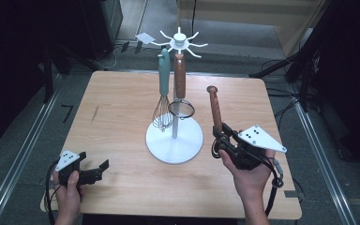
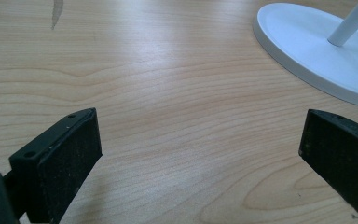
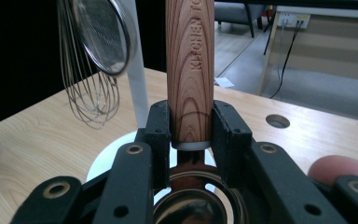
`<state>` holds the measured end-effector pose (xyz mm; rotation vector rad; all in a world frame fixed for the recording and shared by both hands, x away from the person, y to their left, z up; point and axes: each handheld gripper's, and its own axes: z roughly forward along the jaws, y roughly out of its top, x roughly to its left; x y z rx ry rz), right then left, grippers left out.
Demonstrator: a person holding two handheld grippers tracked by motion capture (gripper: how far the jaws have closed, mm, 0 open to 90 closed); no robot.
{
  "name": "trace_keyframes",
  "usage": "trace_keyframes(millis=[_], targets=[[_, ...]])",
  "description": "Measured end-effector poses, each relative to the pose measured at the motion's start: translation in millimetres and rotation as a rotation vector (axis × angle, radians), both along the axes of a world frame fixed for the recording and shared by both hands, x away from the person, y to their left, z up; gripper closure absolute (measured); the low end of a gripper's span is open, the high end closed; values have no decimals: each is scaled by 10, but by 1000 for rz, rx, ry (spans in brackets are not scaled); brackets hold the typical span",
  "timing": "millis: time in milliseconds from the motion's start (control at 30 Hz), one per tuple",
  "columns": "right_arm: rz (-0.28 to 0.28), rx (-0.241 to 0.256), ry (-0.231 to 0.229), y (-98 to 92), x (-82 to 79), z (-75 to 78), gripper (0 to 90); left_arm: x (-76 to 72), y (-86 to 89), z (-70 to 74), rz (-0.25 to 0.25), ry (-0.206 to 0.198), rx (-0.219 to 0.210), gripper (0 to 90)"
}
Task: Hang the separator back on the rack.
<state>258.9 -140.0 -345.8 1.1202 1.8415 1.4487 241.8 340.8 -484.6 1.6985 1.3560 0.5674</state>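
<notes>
Wood-handled utensil (image 3: 189,70) stood upright in the right claw (image 3: 189,135), whose jaws were clamped on the handle's lower end just above a metal bowl, to the right of the white rack (image 1: 174,140) and near its base; the step in hand looked like hanging it up; the next move likely called for lifting the handle's top to a free hook beside the whisk (image 1: 163,101) and strainer (image 1: 181,101); the left claw (image 1: 96,171) lay spread wide and empty on the tabletop (image 1: 122,108), left of the rack.
</notes>
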Motion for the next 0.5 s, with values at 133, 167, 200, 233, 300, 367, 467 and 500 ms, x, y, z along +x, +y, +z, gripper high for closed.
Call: trace_keyframes(millis=[133,167,200,233,300,367,467,500], targets=[[12,17,-27,42,-13,61,714,0,2,1,0,2,0,0],[15,19,-33,53,-13,77,713,0,2,1,1,1,-1,0],[15,21,-36,65,-16,94,713,-1,2,1,0,1,-1,0],[17,23,-41,76,-16,111,714,0,2,0,1,1,-1,0],[22,27,-51,96,-15,145,714,1,1,0,1,1,-2,0],[27,29,-59,119,-17,177,714,2,1,0,0,2,0,0],[36,28,-72,160,-31,224,713,4,-2,1,1,4,1,0],[40,29,-78,173,-35,239,713,3,-3,1,1,4,1,0]])
